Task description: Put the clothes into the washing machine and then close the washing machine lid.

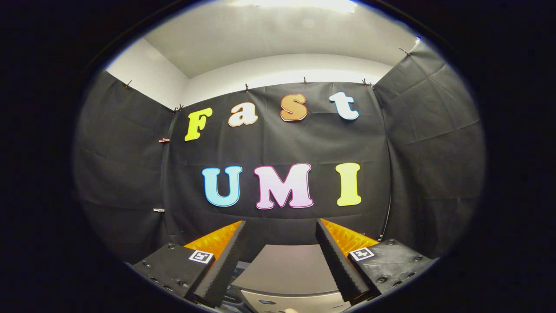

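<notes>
Gripper (282, 243) is held level with fingers spread wide and nothing between them, the washing machine (286, 271) with its flat grey lid seen low between them, no clothes seen; stage unclear, so aim should be tilted downward.

Bright ceiling light (304, 5) glaring overhead, dim black cloth walls (121, 174), sharp centre, strong fisheye bending at edges

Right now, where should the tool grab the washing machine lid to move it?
Probably at the lid's near front edge, coming down from above. It looks flat and wide, so only an edge fits between the fingers. The tool is open, holding nothing, with the lid showing in the gap. No handle can be made out here.
</notes>
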Demonstrator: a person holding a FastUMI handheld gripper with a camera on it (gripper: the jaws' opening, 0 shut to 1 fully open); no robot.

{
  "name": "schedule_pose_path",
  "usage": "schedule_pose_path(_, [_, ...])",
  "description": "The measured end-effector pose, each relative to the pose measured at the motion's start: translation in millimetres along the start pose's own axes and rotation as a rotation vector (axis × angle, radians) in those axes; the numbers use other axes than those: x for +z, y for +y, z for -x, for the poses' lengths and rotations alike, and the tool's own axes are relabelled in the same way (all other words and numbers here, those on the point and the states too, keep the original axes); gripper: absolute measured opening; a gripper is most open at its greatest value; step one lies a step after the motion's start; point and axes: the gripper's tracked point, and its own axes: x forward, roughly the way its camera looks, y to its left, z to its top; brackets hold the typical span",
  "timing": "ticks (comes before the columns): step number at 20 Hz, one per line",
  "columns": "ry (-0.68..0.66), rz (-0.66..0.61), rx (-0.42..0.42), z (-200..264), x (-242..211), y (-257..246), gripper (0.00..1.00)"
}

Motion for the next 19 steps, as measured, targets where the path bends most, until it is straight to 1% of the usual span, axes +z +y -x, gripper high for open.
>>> schedule_pose_path(2, [0.018, -0.005, 0.002, 10.1, -3.5, -3.1, 0.98])
schedule_pose_path(6, [0.018, 0.03, 0.003, 21.8, -3.2, -2.9, 0.98])
schedule_pose_path(9, [0.015, 0.018, 0.005, 29.0, -1.0, 1.5, 0.98])
schedule_pose_path(19, [0.009, 0.041, 0.006, 36.2, -0.3, 9.2, 0.98])
